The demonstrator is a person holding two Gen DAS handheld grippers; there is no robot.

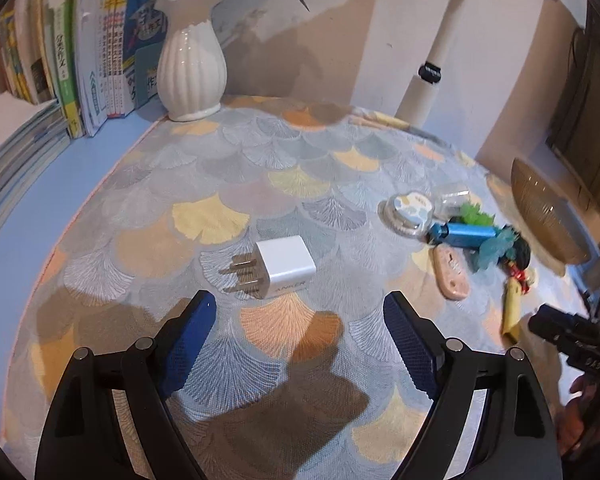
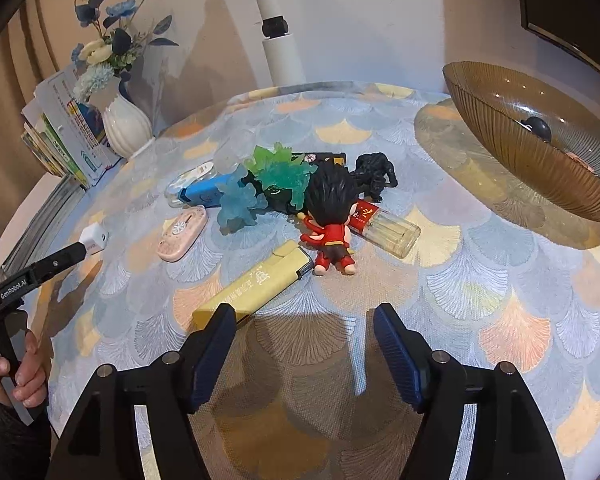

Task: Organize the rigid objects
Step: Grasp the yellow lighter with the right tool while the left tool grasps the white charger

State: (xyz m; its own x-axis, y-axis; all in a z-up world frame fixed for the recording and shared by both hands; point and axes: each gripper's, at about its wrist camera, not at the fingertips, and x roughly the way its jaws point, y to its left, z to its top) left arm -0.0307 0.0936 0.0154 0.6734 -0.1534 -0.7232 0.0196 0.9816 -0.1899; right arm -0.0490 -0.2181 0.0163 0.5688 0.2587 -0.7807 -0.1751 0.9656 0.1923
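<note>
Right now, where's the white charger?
The white charger lies alone on the tablecloth, just ahead of the open left gripper in the left wrist view, prongs pointing left, well left of the toy pile and apart from it.

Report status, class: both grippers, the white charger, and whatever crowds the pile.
Left gripper open, empty, charger just ahead. Right gripper open, empty, yellow lighter at its left finger. Figurine and crystals crowd the pile; bowl stands clear.
</note>
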